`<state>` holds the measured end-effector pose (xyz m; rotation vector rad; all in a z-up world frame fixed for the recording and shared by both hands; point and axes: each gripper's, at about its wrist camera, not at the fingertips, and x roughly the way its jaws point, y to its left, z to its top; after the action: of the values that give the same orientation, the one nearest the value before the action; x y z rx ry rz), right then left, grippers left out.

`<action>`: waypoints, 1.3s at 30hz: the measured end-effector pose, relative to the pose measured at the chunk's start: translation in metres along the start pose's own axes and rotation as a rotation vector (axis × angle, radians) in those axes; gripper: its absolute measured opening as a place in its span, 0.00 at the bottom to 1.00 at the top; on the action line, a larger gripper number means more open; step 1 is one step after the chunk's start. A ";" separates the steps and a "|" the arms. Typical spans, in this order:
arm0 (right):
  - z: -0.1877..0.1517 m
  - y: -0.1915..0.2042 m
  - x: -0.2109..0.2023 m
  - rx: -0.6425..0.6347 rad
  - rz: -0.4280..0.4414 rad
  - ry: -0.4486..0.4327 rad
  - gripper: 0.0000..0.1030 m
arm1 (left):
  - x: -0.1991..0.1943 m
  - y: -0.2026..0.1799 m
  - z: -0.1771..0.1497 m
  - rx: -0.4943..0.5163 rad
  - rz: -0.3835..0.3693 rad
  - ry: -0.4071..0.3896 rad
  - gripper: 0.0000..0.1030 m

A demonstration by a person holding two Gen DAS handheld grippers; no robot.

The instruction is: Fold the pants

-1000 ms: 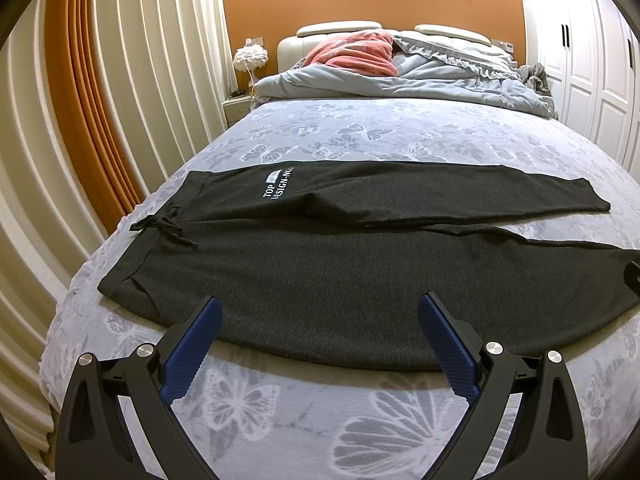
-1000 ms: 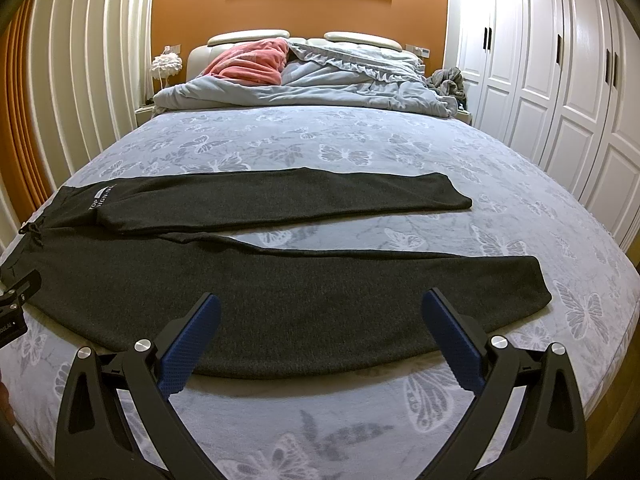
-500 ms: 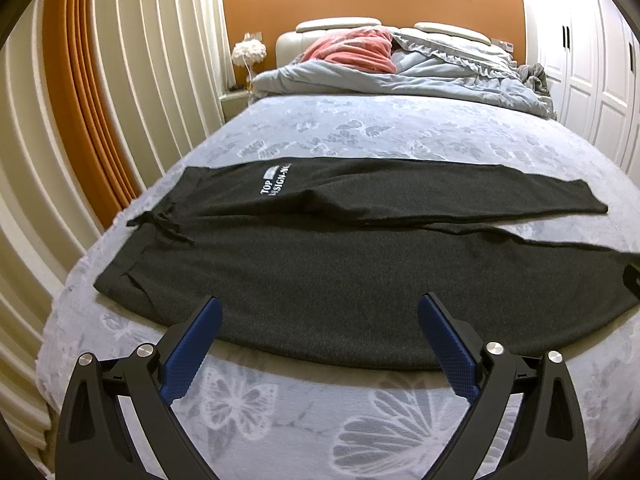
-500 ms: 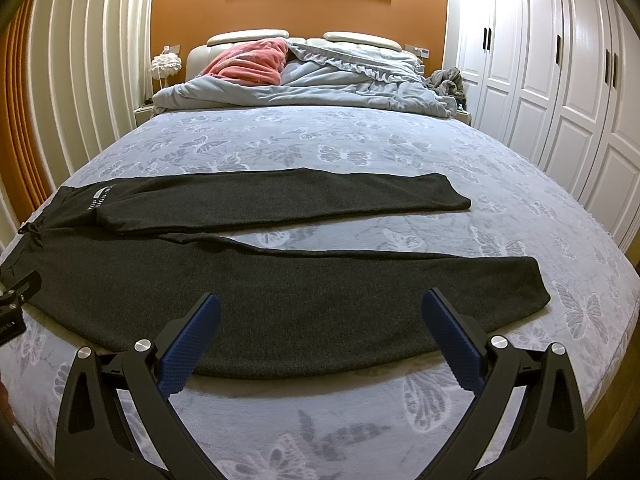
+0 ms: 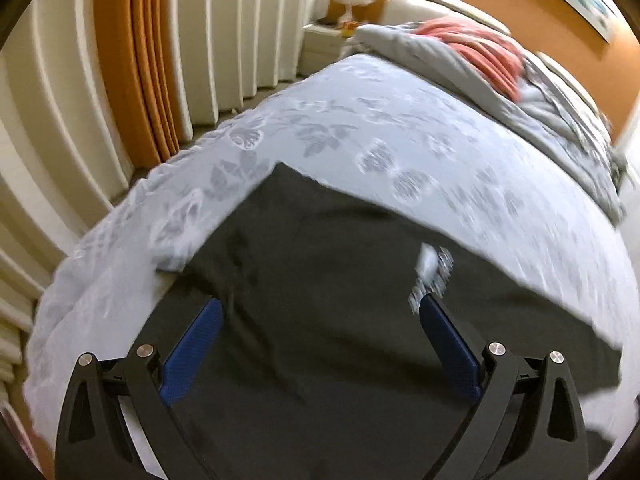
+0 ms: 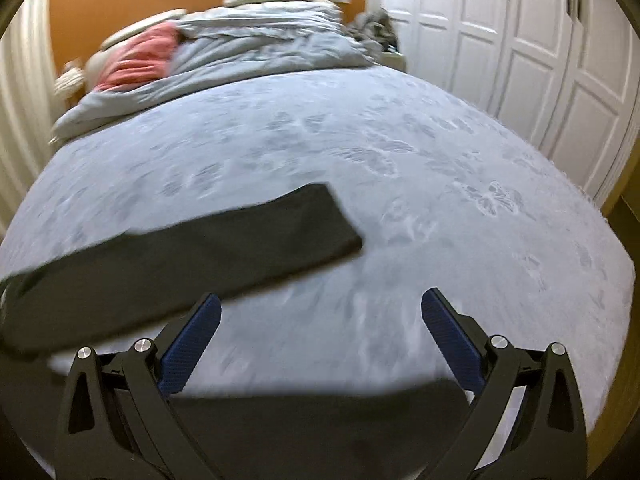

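Note:
Dark grey pants (image 5: 340, 280) lie flat on the bed. In the left wrist view I see their waist end with a white printed logo (image 5: 432, 268). My left gripper (image 5: 320, 312) is open and empty, low over the waist. In the right wrist view the far leg's cuff (image 6: 320, 224) lies ahead and the near leg (image 6: 300, 420) passes under my fingers. My right gripper (image 6: 320, 308) is open and empty above the bare sheet between the two legs. Both views are motion-blurred.
The bed has a pale butterfly-print sheet (image 6: 460, 160). A grey duvet (image 6: 248, 52) and pink blanket (image 5: 484, 52) are heaped at the headboard. Curtains (image 5: 132, 60) and a nightstand (image 5: 324, 40) stand on the left, white wardrobe doors (image 6: 540, 48) on the right.
Both grippers have moved forward and down toward the pants, the left swinging to the waist end, the right to the leg ends. Both stay open.

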<state>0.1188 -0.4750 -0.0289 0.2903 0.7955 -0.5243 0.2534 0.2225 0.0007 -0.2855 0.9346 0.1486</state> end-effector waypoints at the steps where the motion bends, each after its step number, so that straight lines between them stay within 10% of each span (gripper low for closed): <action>1: 0.008 -0.004 0.016 0.017 0.016 0.020 0.95 | 0.015 0.008 0.015 -0.047 0.005 0.004 0.94; 10: 0.051 0.011 0.145 0.039 -0.014 0.160 0.95 | 0.150 0.024 0.065 -0.163 0.116 0.133 0.94; 12: 0.052 0.018 0.162 0.037 -0.009 0.177 0.95 | 0.155 0.022 0.064 -0.140 0.171 0.058 0.94; 14: 0.050 0.024 0.164 0.019 -0.012 0.136 0.95 | 0.161 0.015 0.067 -0.082 0.189 0.038 0.74; 15: 0.049 0.029 0.163 -0.003 0.008 0.107 0.89 | 0.161 0.012 0.068 -0.051 0.218 0.022 0.62; 18: 0.052 0.033 0.152 -0.019 0.137 0.091 0.10 | 0.151 0.005 0.071 -0.003 0.173 -0.001 0.19; 19: 0.054 0.033 0.145 -0.016 0.144 0.083 0.06 | 0.144 0.005 0.072 -0.003 0.170 -0.010 0.11; 31: 0.027 -0.019 -0.044 -0.153 0.242 -0.211 0.06 | -0.062 0.069 0.025 -0.057 -0.102 -0.166 0.06; 36: -0.038 -0.056 -0.053 -0.198 0.183 -0.118 0.09 | -0.081 0.117 -0.042 -0.049 -0.081 -0.078 0.08; 39: -0.072 -0.076 -0.040 -0.164 0.083 -0.003 0.36 | -0.067 0.135 -0.074 -0.081 -0.071 -0.009 0.21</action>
<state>0.0108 -0.4934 -0.0515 0.1705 0.8146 -0.3788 0.1238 0.3286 -0.0105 -0.3918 0.9099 0.1228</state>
